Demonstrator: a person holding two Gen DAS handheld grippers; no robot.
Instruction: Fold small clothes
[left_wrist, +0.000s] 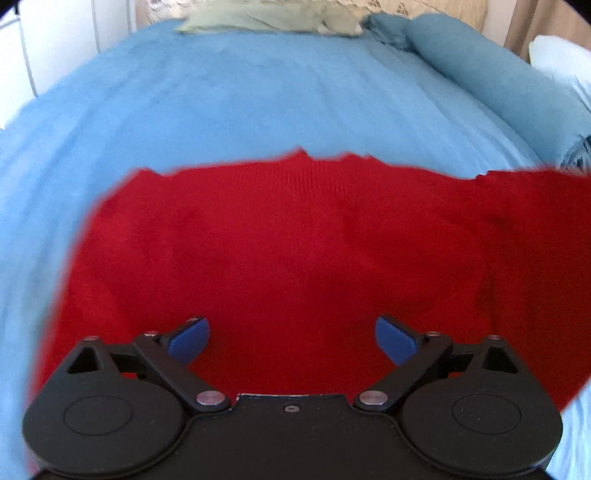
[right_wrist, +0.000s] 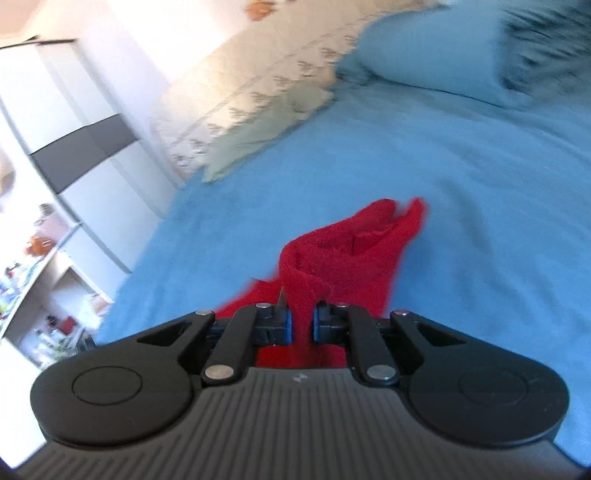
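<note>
Right wrist view: right gripper (right_wrist: 303, 326) jaws pinch red garment (right_wrist: 332, 258); left gripper (left_wrist: 292, 338) jaws wide, empty

The left gripper (left_wrist: 292, 334), filling the lower part of its wrist view, is matte black plastic: two round housings, each embossed with a shallow circle, flank a flat centre plate carrying one small recessed screw. Black linkage arms swing from silver pivot pins, with smaller silver pins further out, and triangular cut-outs pierce the outer links. Its fingers (left_wrist: 190, 338) end in rounded blue pads. The right gripper (right_wrist: 303, 325), across the bottom of its own view, shares the black discs, silver pins and blue pads, but its grey centre body is ribbed with parallel grooves and bears a tiny pale mark near the top edge
</note>
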